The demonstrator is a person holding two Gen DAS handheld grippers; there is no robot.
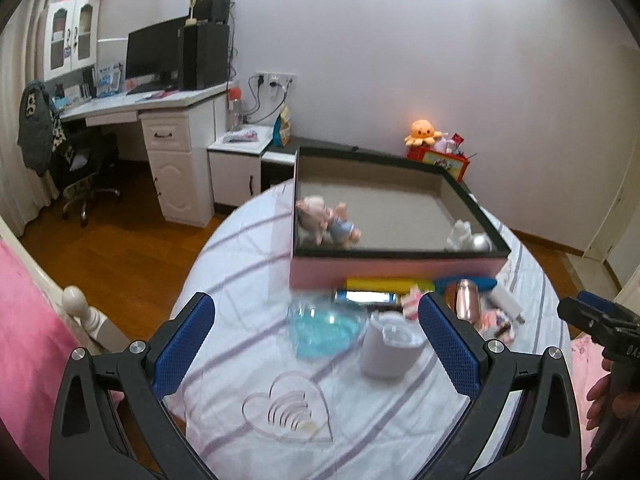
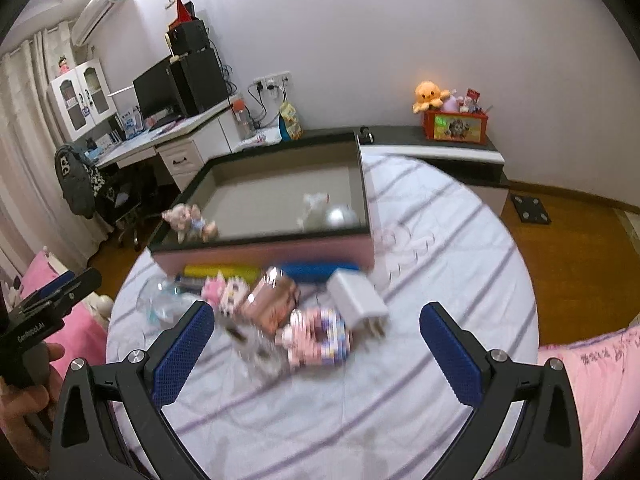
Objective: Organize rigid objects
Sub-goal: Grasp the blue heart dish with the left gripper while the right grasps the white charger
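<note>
Hovering over a round worktop (image 2: 440, 264) with both tongs spread wide and empty.

The left tongs (image 1: 316, 336) hang above a white lidded cup (image 1: 390, 344) and a clear blue bowl (image 1: 324, 326); the right tongs (image 2: 316, 344) hang above a pink-and-white block toy (image 2: 316, 336) and a white charger plug (image 2: 358, 298). A rose-gold box (image 2: 272, 294), a yellow bar (image 2: 220, 272) and a blue bar (image 2: 316, 271) lie just beside the near wall of the pink tray (image 2: 264, 256), which sits at the far side of the striped cloth. Inside the tray, a small doll (image 1: 328, 222) lies in the near left corner, and a white figure (image 1: 460, 234) touching a silver ball (image 1: 480, 243) sits in the near right corner.
</note>
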